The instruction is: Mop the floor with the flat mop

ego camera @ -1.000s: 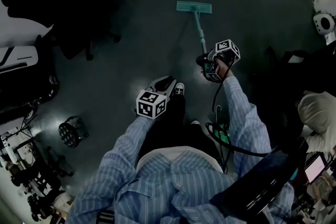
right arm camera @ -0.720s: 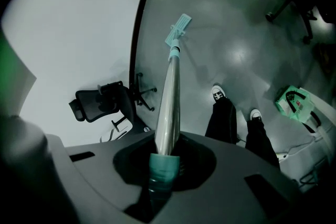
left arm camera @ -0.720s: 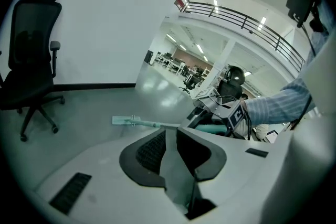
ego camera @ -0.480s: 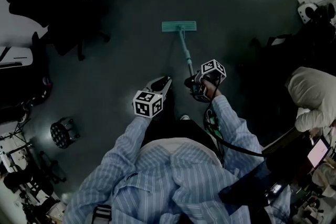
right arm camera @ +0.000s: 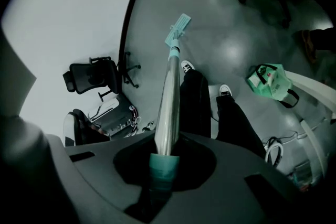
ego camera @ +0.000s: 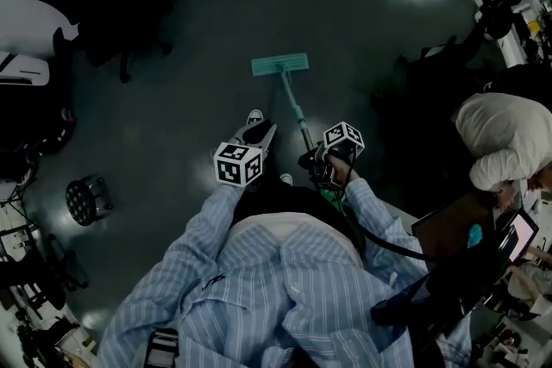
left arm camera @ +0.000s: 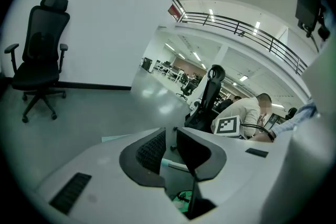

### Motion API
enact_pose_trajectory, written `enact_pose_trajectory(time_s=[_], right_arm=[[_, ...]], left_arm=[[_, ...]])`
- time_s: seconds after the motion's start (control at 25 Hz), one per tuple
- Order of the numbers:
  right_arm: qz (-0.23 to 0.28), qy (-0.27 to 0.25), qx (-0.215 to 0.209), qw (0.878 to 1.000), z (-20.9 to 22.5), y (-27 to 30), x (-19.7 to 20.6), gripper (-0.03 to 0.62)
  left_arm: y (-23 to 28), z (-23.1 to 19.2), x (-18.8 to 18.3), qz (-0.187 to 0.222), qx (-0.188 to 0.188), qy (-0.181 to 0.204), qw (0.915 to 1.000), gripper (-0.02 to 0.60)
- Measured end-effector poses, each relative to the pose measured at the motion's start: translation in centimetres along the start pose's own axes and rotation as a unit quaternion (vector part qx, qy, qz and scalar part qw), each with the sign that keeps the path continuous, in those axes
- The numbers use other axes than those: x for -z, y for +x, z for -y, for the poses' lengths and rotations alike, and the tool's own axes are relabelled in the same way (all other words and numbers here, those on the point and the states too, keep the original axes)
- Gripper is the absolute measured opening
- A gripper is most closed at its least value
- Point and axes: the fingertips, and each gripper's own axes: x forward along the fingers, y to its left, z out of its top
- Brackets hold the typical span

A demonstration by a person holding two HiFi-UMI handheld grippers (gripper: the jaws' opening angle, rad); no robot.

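Dim head view; glare patches on floor [ego camera: 371, 30]; fisheye-warped edges

The flat mop [ego camera: 279, 65] has a teal head, and its handle [right arm camera: 169, 92] is bare silver ending in a teal grip. The floor [ego camera: 190, 125] is glossy dark grey-green. The person's shirt [ego camera: 285, 289] is light blue with fine white stripes, the trousers [right arm camera: 197, 102] are black, and the shoes [right arm camera: 186, 66] are dark with white toecaps. The left gripper [left arm camera: 170, 149] is pale grey and the right gripper [right arm camera: 164, 165] dark grey, each with a cube [ego camera: 238, 165] of black-and-white square markers. The office chair [left arm camera: 39, 50] is black, the wall [left arm camera: 105, 18] white and the bag [right arm camera: 268, 81] green.
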Motion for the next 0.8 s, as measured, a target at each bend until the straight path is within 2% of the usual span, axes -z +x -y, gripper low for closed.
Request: enact_pose_trajectory(time_s=[0.16, 0.36, 0.52, 0.8], right_arm=[[-0.01, -0.006, 0.005, 1.0, 3.5, -0.6, 4.1, 0.041], [-0.02, -0.012, 0.013, 1.0, 7.7, -1.7, 8.2, 0.041], [-0.024, -0.015, 0.019, 0.999, 10.3, -2.4, 11.0, 0.041], [-0.038, -0.02, 0.036, 0.998, 14.1, -4.2, 15.0, 0.041]], left_arm=[[-1.7, 2.2, 2.2, -0.006, 0.0, 0.006, 1.0, 0.069], [-2.6, 4.4, 3.1, -0.005, 0.005, 0.019, 0.9998, 0.069], [-3.5, 5.1, 3.9, 0.0, 0.008, 0.021, 0.9997, 0.069], [-5.0, 6.1, 6.5, -0.018, 0.008, 0.022, 0.9996, 0.069]])
